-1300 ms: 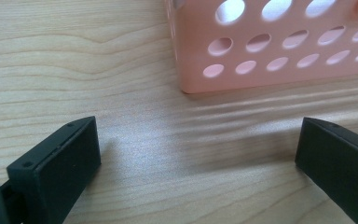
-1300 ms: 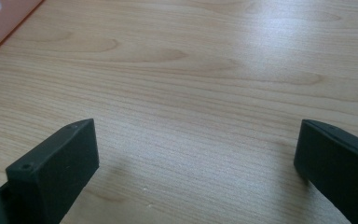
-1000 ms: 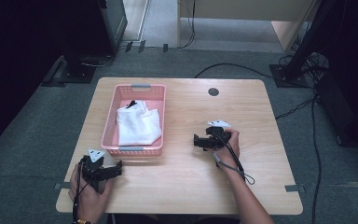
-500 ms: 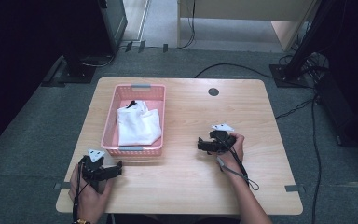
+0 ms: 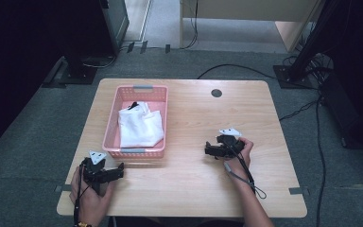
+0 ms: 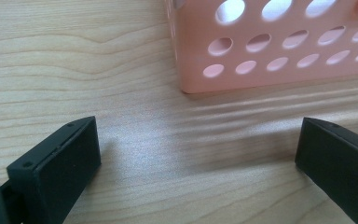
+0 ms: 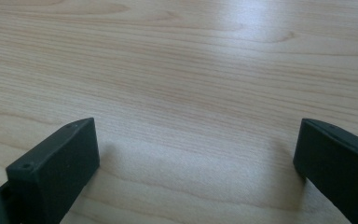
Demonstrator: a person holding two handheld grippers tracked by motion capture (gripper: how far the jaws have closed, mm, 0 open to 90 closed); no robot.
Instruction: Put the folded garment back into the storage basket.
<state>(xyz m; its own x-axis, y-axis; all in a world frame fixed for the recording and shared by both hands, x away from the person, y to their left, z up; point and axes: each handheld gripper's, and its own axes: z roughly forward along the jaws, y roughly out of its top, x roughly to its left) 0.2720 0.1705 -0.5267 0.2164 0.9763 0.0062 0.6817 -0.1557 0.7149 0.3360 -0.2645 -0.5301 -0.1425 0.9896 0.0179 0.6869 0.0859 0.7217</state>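
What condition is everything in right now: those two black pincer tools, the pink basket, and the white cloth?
left gripper: open, holding nothing, low over the table near the basket's corner.
right gripper: open, holding nothing, over bare wood.
pink basket: upright on the table, with cloth in it.
white cloth: folded loosely, lying inside the basket.
table: bare light wood around the grippers.

Pink basket (image 6: 279, 51) cut by top and right edges in left gripper view; small dark item (image 5: 133, 105) on white cloth (image 5: 140, 126) unidentifiable.

Black two-jaw tools (image 5: 216, 150) with grey triangular plates
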